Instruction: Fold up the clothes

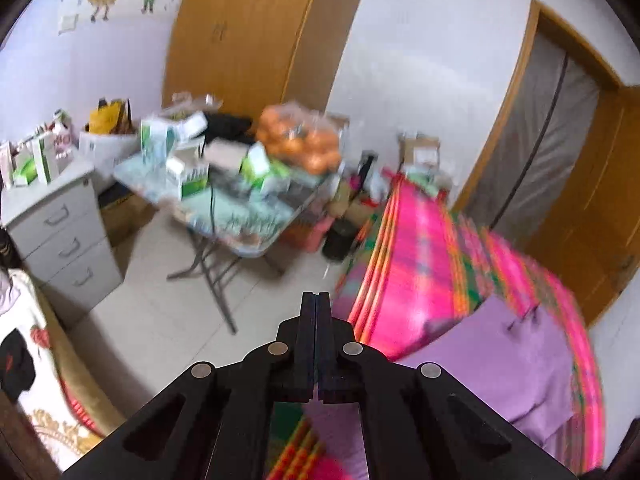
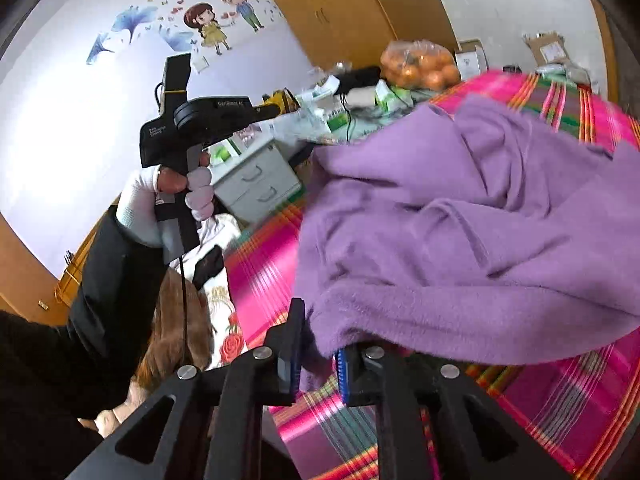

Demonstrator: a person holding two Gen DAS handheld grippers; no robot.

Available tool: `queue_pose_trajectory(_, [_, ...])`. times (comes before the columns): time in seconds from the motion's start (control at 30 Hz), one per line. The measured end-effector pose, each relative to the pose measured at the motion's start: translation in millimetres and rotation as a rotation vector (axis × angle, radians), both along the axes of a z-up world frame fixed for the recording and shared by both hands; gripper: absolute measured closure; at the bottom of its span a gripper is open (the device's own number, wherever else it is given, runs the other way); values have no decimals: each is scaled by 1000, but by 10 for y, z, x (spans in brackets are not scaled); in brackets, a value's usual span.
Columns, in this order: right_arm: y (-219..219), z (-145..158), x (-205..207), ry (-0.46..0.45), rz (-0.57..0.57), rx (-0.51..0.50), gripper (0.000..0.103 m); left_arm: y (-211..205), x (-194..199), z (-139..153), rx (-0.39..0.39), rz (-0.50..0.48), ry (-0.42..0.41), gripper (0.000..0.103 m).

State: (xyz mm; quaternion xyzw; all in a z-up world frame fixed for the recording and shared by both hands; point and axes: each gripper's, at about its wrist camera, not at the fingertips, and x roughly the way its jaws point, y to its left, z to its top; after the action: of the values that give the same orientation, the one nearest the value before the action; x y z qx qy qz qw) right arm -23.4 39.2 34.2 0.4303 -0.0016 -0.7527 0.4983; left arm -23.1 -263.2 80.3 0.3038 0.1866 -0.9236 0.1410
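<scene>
A purple fleece garment (image 2: 460, 220) lies bunched on the pink striped bed cover (image 2: 560, 400). Its near hem hangs down between the jaws of my right gripper (image 2: 316, 356), which stand apart, and it drapes over the right finger; the pads do not press on it. My left gripper (image 1: 316, 300) is shut with its fingers flat together and nothing between them, raised and pointing out over the floor beside the bed. The purple garment (image 1: 500, 360) lies below and to its right. In the right wrist view a white-gloved hand (image 2: 144, 204) holds the left gripper (image 2: 276, 111) up, away from the cloth.
A folding table (image 1: 240, 208) piled with boxes and a bag of oranges (image 1: 300, 140) stands on the tiled floor beyond the bed. A grey drawer cabinet (image 1: 60, 232) sits at the left, a wooden wardrobe (image 1: 248, 32) behind. White floral bedding (image 2: 224, 308) lies at the bed's left.
</scene>
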Motion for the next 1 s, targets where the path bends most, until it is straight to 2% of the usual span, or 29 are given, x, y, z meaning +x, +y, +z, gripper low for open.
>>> queue_pose_trajectory(0.13, [242, 376, -159, 86, -32, -69, 69, 146, 63, -247, 15, -79, -32, 103])
queue_pose_trajectory(0.2, [387, 588, -363, 145, -108, -94, 63, 310, 90, -283, 37, -132, -14, 102])
queue_pose_trajectory(0.27, [472, 667, -611, 167, -189, -91, 60, 506, 99, -312, 56, -192, -4, 101])
queue_pose_trajectory(0.4, [537, 596, -1290, 176, -315, -20, 60, 866, 96, -349, 90, -304, -3, 101])
queue_pose_trajectory(0.6, [327, 233, -2333, 121, -353, 130, 60, 1067, 106, -461, 93, -352, -37, 100])
queue_pose_trajectory(0.73, [153, 52, -2846, 48, -329, 171, 60, 1089, 70, -581, 103, -351, -75, 100])
queue_pose_trajectory(0.93, [-131, -170, -3078, -33, -185, 236, 60, 996, -31, -744, 118, -339, -123, 100])
queue_pose_trajectory(0.97, [-192, -219, -3086, -43, -155, 258, 63, 991, -43, -751, 119, -337, -126, 100])
queue_pose_trajectory(1.0, [-214, -236, -3079, -41, -146, 269, 83, 989, -58, -755, 120, -335, -128, 100])
